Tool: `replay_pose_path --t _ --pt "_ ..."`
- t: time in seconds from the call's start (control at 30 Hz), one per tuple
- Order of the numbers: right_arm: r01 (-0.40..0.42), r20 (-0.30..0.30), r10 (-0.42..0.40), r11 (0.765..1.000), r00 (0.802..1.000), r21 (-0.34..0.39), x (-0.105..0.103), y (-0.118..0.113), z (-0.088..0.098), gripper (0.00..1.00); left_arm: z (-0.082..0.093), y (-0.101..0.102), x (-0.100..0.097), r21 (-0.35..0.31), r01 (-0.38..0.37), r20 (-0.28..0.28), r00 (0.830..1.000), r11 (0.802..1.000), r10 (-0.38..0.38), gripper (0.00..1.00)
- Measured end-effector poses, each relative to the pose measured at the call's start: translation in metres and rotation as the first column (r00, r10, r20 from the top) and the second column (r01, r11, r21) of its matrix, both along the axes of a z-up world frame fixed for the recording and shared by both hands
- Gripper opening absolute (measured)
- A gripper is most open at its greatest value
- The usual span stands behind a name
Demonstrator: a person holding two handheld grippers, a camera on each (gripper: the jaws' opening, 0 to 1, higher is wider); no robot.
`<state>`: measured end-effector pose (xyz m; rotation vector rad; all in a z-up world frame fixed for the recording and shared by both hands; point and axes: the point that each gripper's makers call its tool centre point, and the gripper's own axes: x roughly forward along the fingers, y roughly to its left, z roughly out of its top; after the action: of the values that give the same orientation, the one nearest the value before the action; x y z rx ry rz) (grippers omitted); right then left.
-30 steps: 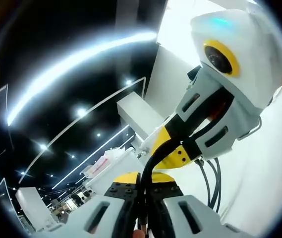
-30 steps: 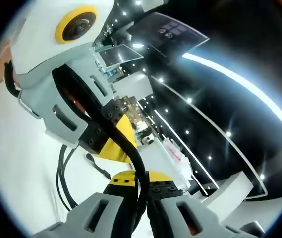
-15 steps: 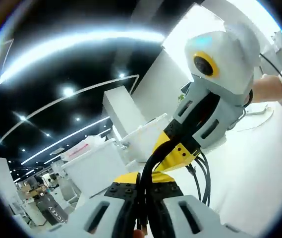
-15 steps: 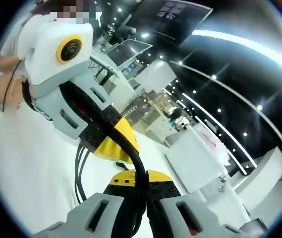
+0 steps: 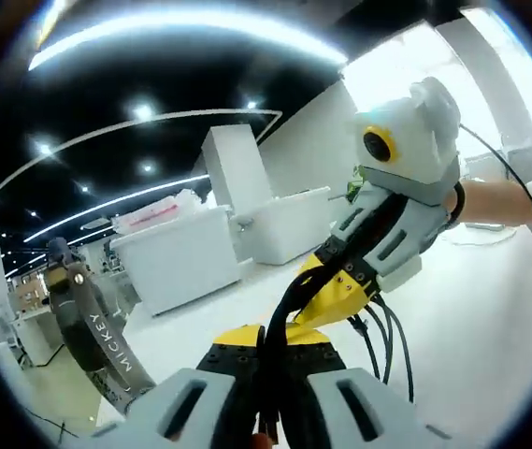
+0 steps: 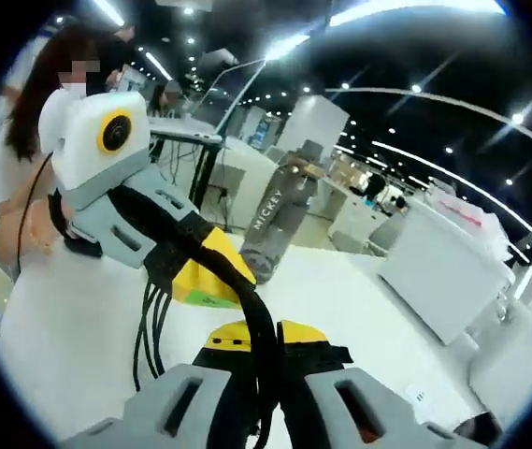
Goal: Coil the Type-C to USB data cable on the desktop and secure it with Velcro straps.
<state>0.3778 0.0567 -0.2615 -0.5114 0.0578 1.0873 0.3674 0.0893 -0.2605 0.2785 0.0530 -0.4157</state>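
Observation:
The black data cable (image 5: 289, 304) runs taut between both grippers, and its loose loops (image 5: 383, 339) hang down toward the white desktop (image 5: 471, 337). My left gripper (image 5: 270, 348) is shut on the cable at the bottom of the left gripper view. From the right, the right gripper (image 5: 329, 282) is also clamped on it. In the right gripper view, my right gripper (image 6: 258, 339) is shut on the cable (image 6: 247, 299). The left gripper (image 6: 211, 267) holds the other end of that stretch, with loops (image 6: 149, 327) dangling below. I see no Velcro strap.
A grey bottle marked MICKEY (image 5: 93, 327) (image 6: 278, 224) stands on the desktop. White boxes (image 5: 183, 267) (image 6: 443, 267) sit further back. A person's hand (image 5: 495, 201) holds the right gripper, and a person (image 6: 22, 159) stands behind the left one.
Both views have swung down from the dark ceiling toward the desktop, bringing the bottle into sight. The other gripper looks smaller and further off. Both grippers stay clamped on the cable.

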Motion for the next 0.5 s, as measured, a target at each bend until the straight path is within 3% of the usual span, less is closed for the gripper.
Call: replay_pose_path --t 0.07,0.1,0.13,0.17,0.2,0.23,0.3,0.4,0.5 --pt "-0.034 0.01 0.033 0.987 0.999 0.159 -0.007 -0.006 0.019 0.2 -0.011 -0.001 0.011 -0.012 0.01 -0.039 0.999 1.0 -0.01 0.07" --pt "-0.027 0.014 0.024 0.977 1.0 0.211 -0.009 -0.013 0.024 0.18 -0.017 -0.001 0.016 -0.031 -0.006 -0.065 0.998 0.999 0.004 0.07" --pt "-0.04 0.039 0.032 0.971 0.999 0.237 -0.012 -0.017 0.029 0.16 -0.022 0.002 0.023 -0.004 -0.017 -0.075 0.997 1.0 0.016 0.07" --pt "-0.079 0.115 0.051 0.963 0.992 0.256 -0.019 -0.023 0.036 0.16 -0.029 0.004 0.028 0.035 -0.016 -0.092 0.996 0.999 0.019 0.07" --pt "-0.103 0.162 0.063 0.962 0.985 0.253 -0.023 -0.025 0.039 0.16 -0.033 0.004 0.034 0.028 -0.024 -0.091 0.996 0.999 0.026 0.07" --pt "-0.139 0.197 0.093 0.962 0.976 0.234 -0.031 -0.027 0.038 0.15 -0.038 0.006 0.039 0.022 -0.031 -0.103 0.994 0.999 0.033 0.07" --pt "-0.197 0.102 0.183 0.969 0.978 0.147 -0.044 -0.019 0.005 0.16 -0.046 0.008 0.049 0.005 -0.041 -0.12 0.992 0.999 0.042 0.07" --pt "-0.199 0.151 0.203 0.979 0.967 -0.042 -0.036 -0.01 -0.037 0.17 -0.048 0.008 0.057 -0.006 -0.057 -0.116 0.992 0.998 0.056 0.07" --pt "-0.181 0.192 0.189 0.982 0.963 -0.057 -0.026 -0.006 -0.046 0.15 -0.049 0.01 0.055 0.028 -0.069 -0.118 0.99 0.997 0.072 0.07"
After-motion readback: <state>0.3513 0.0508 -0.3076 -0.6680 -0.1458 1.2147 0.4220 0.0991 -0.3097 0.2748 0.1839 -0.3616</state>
